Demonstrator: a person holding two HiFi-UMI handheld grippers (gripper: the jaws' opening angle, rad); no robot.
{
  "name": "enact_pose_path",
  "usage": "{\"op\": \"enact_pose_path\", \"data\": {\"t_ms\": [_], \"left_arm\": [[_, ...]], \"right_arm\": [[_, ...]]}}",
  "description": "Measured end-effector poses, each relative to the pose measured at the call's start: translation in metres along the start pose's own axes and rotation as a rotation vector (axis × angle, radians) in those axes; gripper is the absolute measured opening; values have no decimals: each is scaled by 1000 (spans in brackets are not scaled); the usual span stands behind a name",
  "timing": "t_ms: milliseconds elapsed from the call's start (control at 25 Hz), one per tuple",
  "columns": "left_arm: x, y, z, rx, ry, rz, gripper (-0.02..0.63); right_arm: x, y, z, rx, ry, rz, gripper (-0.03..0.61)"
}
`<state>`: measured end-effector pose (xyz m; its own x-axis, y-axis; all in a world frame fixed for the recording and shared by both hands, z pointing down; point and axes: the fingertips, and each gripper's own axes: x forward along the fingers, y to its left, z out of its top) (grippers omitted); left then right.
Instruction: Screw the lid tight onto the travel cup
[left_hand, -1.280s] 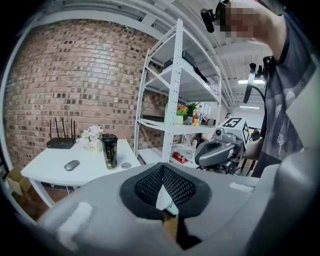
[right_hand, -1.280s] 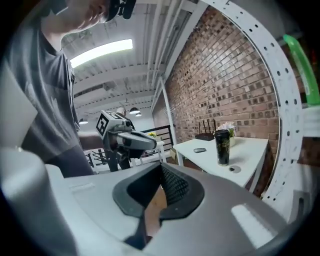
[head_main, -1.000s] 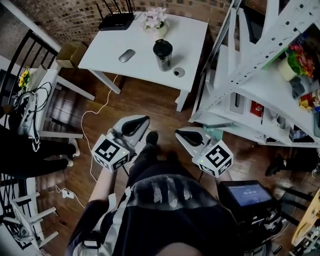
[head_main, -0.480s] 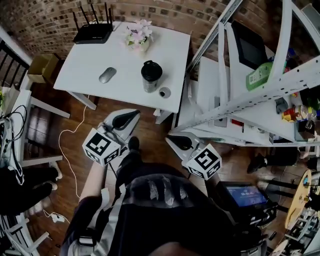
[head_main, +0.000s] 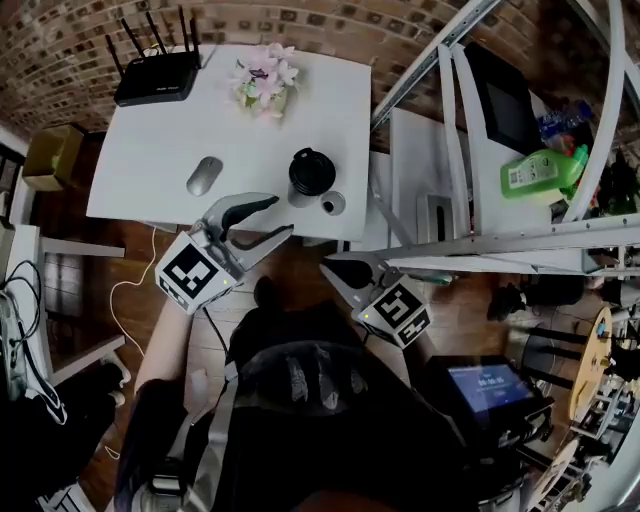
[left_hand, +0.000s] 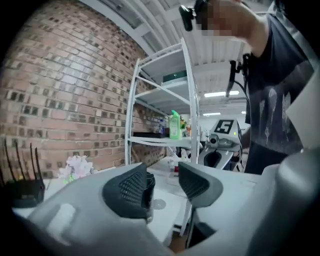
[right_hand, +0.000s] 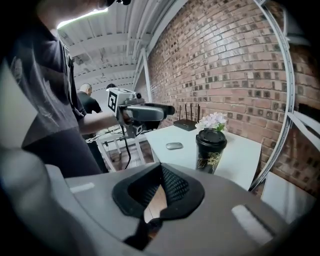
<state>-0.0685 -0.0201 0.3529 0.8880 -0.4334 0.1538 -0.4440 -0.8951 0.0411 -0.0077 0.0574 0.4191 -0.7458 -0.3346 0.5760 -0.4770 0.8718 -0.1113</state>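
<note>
The black travel cup (head_main: 312, 172) stands upright on the white table (head_main: 150, 180) near its front right, with its black lid on top. In the right gripper view the cup (right_hand: 210, 149) shows gold print on its side. My left gripper (head_main: 275, 218) hovers at the table's front edge, short of the cup; its jaws are opening and nothing is between them. In the left gripper view the cup (left_hand: 149, 186) is mostly hidden behind the left jaw. My right gripper (head_main: 345, 272) is shut and empty, lower, off the table's front edge.
A small round disc (head_main: 332, 203) lies just beside the cup. A grey mouse (head_main: 204, 176), a flower pot (head_main: 262, 82) and a black router (head_main: 155, 72) are also on the table. A white metal shelf rack (head_main: 470, 150) stands close on the right.
The view has closed in on the table. The left gripper has risen to the table's front edge and its jaws have parted. The right gripper stays shut.
</note>
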Motion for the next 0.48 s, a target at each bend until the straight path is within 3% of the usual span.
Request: {"op": "enact_pose_path", "data": {"t_ms": [120,200,280,480], "left_arm": [[23,13,-14,221,133,-58,318],[38,21,-25,321,227,-109,341],[51,29,-30,379,290,-158,351],[82,42,-36,423,359,-212,376]], "right_arm": [[11,-9,-11,37,47,-15,6],[15,-17,-22,84,81,-22,13],[20,-28,-32,116,112,-19,119],[29,-67,-46,156,113,-27,222]]}}
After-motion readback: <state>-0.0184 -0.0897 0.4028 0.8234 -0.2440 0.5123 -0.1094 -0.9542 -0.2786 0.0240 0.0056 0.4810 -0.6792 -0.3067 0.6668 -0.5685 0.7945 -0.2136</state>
